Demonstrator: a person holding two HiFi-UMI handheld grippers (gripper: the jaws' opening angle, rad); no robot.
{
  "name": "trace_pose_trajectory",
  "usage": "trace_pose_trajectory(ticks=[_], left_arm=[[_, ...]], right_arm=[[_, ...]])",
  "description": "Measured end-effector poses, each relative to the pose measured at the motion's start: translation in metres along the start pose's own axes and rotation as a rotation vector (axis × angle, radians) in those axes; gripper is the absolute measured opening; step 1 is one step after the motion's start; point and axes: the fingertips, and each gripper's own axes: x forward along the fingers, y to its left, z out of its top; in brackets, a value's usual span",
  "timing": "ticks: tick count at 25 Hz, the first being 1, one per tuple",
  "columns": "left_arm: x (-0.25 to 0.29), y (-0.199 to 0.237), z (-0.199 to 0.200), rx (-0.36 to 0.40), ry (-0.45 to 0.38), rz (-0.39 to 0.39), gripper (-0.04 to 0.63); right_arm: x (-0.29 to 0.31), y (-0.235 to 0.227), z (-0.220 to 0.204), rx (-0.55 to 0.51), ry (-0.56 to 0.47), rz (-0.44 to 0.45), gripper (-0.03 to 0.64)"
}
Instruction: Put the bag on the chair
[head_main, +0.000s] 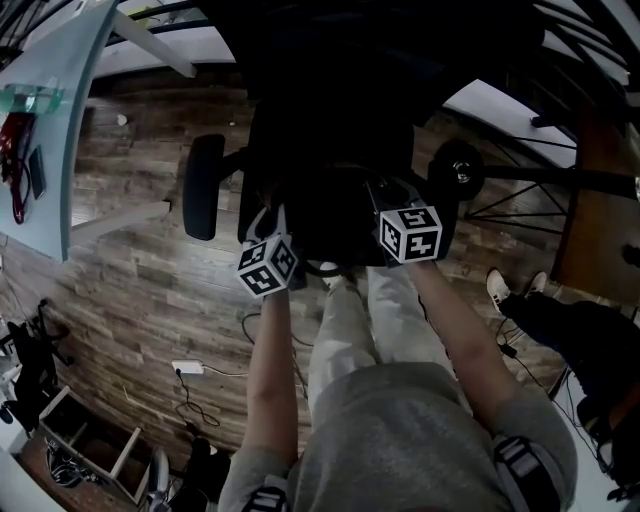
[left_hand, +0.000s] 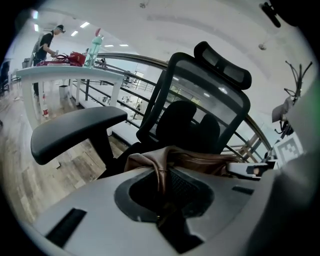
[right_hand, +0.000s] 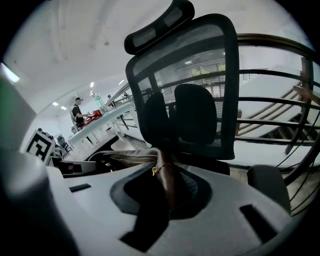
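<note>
My left claw (head_main: 272, 232) and right claw (head_main: 392, 205) are each clenched on a strap of the brown bag (left_hand: 195, 161). The bag hangs between them in front of the chair (right_hand: 190, 90) back and over the seat, though I can't tell whether its bottom touches yet. If I let go unevenly or too near the front edge, I reckon it could slump, tip and slide off onto the floor (head_main: 150, 300); what's inside the bag I can't see.

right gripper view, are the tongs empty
No, the tongs of the right gripper are shut on the brown bag strap, which runs up from between them.
</note>
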Motion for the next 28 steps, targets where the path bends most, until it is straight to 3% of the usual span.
trace_pose_trajectory(ticks=[14,18,20,22,28], left_arm=[[0.019,0.009,-0.022,0.009,0.064,0.041,0.054],[0.020,0.006,-0.021,0.020,0.068,0.052,0.071],[0.018,0.004,-0.018,0.021,0.047,0.047,0.108],[0.015,0.001,-0.015,0.017,0.024,0.037,0.187],[0.001,-0.007,-0.006,0.031,-0.007,0.022,0.232]], right_arm=[[0.021,-0.013,-0.025,-0.009,0.068,-0.021,0.064],[0.022,-0.013,-0.023,-0.006,0.067,-0.031,0.105],[0.021,-0.013,-0.022,-0.001,0.060,-0.031,0.146],[0.018,-0.015,-0.020,0.004,0.053,-0.030,0.199],[0.005,-0.014,-0.013,-0.007,0.031,-0.042,0.232]])
